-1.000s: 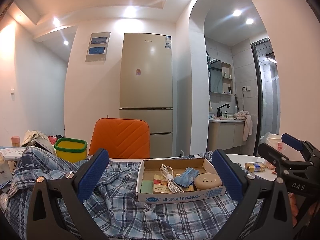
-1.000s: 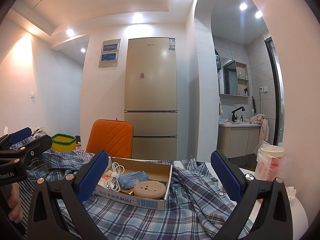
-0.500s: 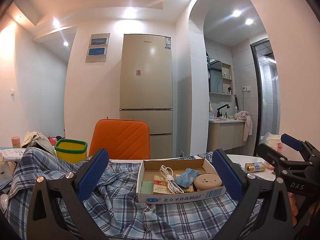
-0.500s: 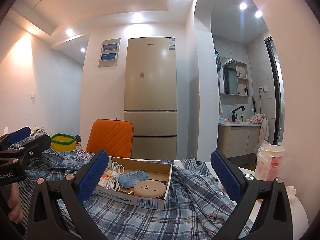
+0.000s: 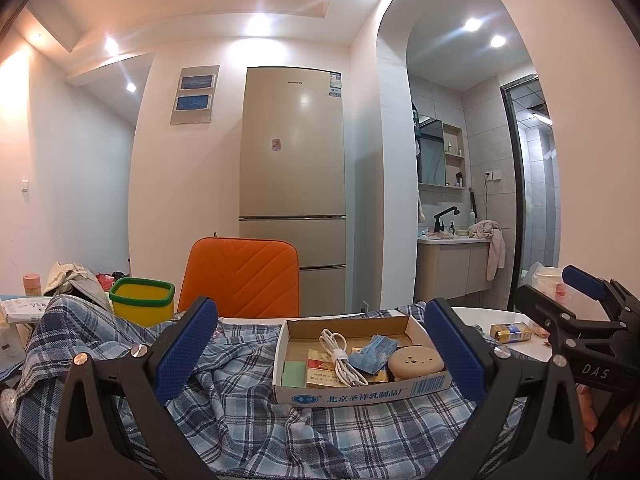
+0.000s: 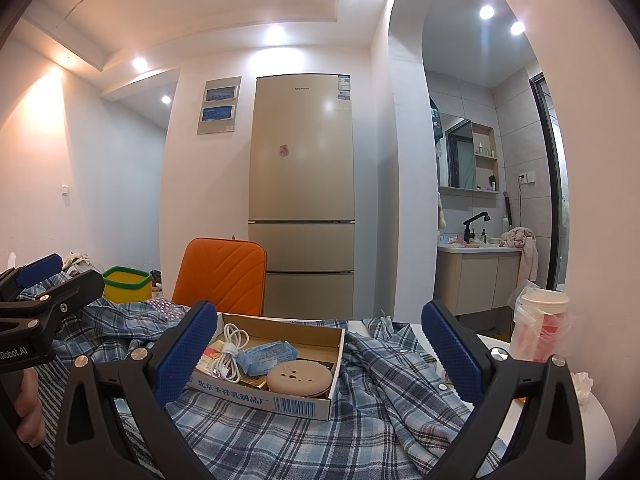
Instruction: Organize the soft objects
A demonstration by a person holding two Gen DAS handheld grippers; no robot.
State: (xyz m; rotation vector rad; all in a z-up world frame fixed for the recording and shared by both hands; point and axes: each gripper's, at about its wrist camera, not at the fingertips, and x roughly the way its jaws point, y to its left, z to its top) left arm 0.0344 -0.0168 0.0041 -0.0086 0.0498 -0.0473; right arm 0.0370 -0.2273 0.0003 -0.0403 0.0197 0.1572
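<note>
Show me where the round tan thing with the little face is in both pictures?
Left wrist view: the round tan case sits in the near right corner of the cardboard box, by the right finger.
Right wrist view: the same case lies in the box's near right corner, left of centre.
Shared landmark: the orange chair behind the box.

Fridge (image 5: 292,184) top: "Skyworth"
Cardboard box (image 5: 362,394) front: "北京圣祥乳制品厂", barcode beside it
Right gripper (image 5: 596,370) body: "DAS"
Left gripper (image 6: 14,354) body: "Robot.AI", start cut off
Fridge energy label: too small to read
</note>
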